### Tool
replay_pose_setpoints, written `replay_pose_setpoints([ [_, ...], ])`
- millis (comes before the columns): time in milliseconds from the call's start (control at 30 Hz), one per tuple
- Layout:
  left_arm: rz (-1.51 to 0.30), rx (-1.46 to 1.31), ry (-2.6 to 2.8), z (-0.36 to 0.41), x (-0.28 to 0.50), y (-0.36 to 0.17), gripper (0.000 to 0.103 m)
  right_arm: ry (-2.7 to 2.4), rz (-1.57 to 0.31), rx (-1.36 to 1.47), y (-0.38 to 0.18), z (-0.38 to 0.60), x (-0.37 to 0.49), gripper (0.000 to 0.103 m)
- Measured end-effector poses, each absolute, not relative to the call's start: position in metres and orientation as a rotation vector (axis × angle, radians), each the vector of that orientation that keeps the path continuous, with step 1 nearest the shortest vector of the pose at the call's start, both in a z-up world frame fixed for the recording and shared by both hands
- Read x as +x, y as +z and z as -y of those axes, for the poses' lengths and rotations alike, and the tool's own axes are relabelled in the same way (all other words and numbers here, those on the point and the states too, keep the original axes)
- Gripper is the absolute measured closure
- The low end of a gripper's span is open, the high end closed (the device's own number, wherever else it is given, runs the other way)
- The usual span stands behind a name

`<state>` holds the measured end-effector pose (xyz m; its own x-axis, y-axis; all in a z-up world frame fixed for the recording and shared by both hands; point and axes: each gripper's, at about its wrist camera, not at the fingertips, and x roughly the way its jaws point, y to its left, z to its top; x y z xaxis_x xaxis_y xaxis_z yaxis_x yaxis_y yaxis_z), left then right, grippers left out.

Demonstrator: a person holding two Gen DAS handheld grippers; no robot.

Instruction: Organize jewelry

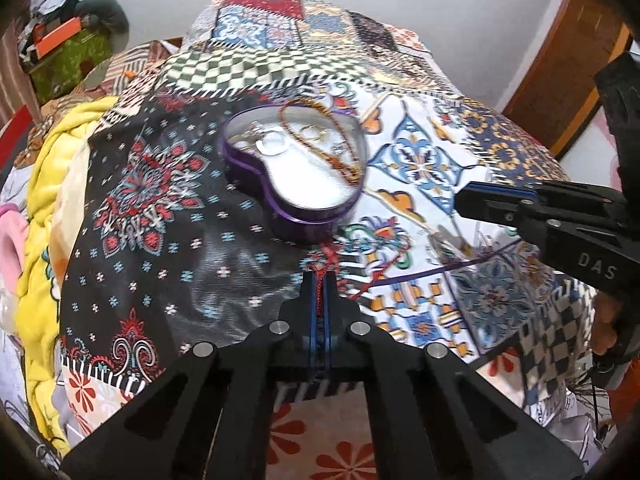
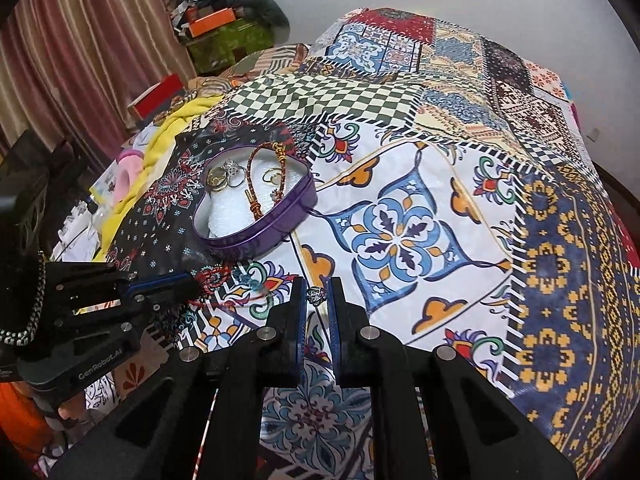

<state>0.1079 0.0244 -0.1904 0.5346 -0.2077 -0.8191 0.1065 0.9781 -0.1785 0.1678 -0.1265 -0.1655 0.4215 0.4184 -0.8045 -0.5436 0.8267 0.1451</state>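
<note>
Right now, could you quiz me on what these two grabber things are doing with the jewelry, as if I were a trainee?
1. True or false: the left gripper has its fingers shut on a red cord bracelet.
2. What does the right gripper hold? A) a gold chain B) a silver ring C) nothing
3. Fill in: the purple heart-shaped tin lies on the patchwork bedspread and already contains rings and a ______ bracelet.

Key
1. True: the cord runs between the closed fingers.
2. B: the ring is pinched between the fingertips.
3. Braided (brown and gold).
</note>
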Motion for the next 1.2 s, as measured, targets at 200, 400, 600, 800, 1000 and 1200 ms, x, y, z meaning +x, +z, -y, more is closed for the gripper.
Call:
replay_pose_setpoints([
  [200,-0.927,-0.141,-0.242,-0.015,0.106,-0.165,0.103,0.602,-0.955,-0.151,-0.165,0.131,0.165,0.094],
  [400,-0.851,-0.162,-0.294,-0.005,0.111,-0.13,0.103,0.606,-0.971,-0.142,-0.17,0.133,0.161,0.094],
  [600,-0.806,-0.188,-0.362,0.005,0.118,-0.107,0.103,0.623,-0.988,-0.149,-0.177,0.132,0.153,0.094],
  [800,-0.773,-0.212,-0.423,0.013,0.115,-0.089,0.103,0.62,-1.005,-0.144,-0.184,0.132,0.154,0.094],
  [1000,-0.736,-0.202,-0.401,0.007,0.108,-0.076,0.103,0.595,-1.021,-0.13,-0.186,0.137,0.161,0.094],
  [1200,-0.721,-0.209,-0.322,-0.015,0.113,-0.074,0.103,0.588,-0.968,-0.128,-0.168,0.14,0.163,0.094],
])
